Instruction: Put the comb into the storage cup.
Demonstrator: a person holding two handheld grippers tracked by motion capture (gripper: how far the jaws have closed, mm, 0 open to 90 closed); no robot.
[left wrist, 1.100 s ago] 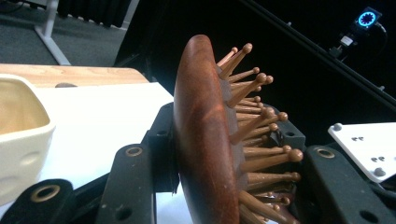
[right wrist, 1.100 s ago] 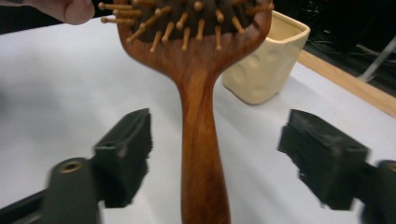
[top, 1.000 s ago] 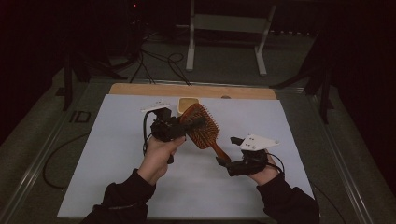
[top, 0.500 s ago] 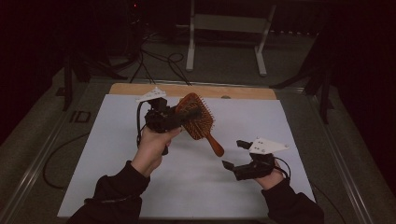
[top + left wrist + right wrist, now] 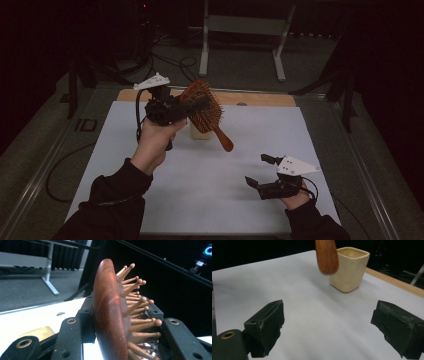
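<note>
1 hairbrush (image 5: 202, 110), 1 cream cup (image 5: 349, 268). Left gripper (image 5: 172, 107) clamps brush head, lifted since earlier, handle at 5 o'clock. Right gripper (image 5: 261, 172) wide, nothing between; jaws just opened, withdrawn toward 4 o'clock.

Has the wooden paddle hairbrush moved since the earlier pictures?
Yes. The wooden paddle hairbrush has risen in the left gripper, its handle leaving the right gripper, above the cream cup.

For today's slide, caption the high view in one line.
Left claw lifts a wooden hairbrush above a cream cup; right claw open.
</note>
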